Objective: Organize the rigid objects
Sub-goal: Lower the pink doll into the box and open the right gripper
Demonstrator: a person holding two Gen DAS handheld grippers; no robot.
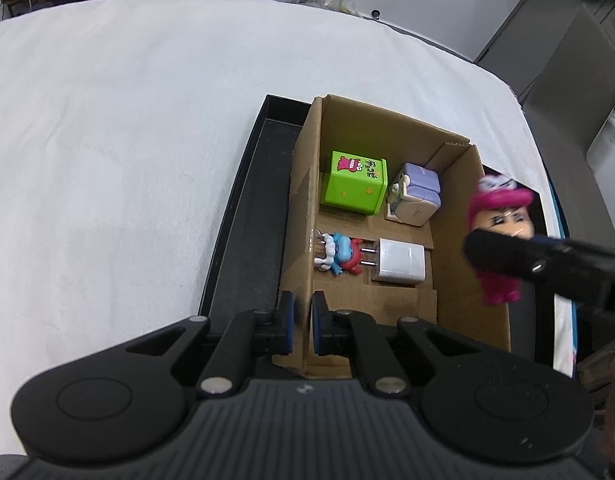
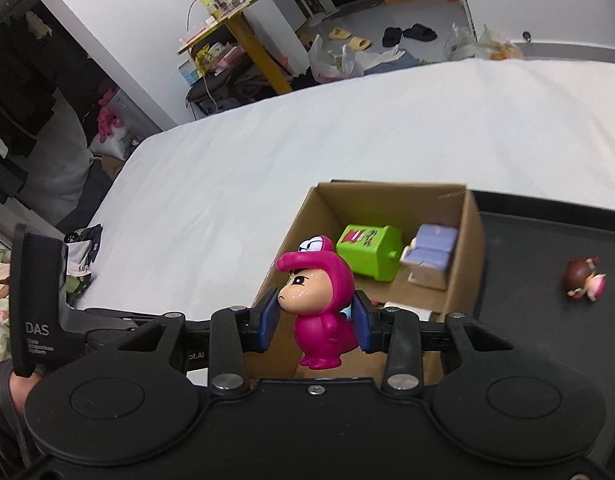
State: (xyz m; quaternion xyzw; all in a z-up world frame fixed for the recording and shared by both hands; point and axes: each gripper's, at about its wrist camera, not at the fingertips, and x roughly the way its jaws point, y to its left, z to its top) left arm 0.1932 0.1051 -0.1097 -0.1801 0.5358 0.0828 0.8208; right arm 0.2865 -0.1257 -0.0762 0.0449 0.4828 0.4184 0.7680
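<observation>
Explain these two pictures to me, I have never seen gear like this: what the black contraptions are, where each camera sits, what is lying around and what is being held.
No robot here: a person holds a two-finger gripper in each hand, and a fisheye camera on each looks along its fingers.

The left view shows the left gripper shut on the near wall of an open cardboard box, steadying it. The box sits in a black tray on a white cloth.

Inside the box lie a green cube toy, a purple and white charger, a white plug adapter and a small blue and red figurine.

The right view shows the right gripper shut on a pink hooded figurine, held over the box. A small brown-haired doll lies on the tray, outside the box.
</observation>
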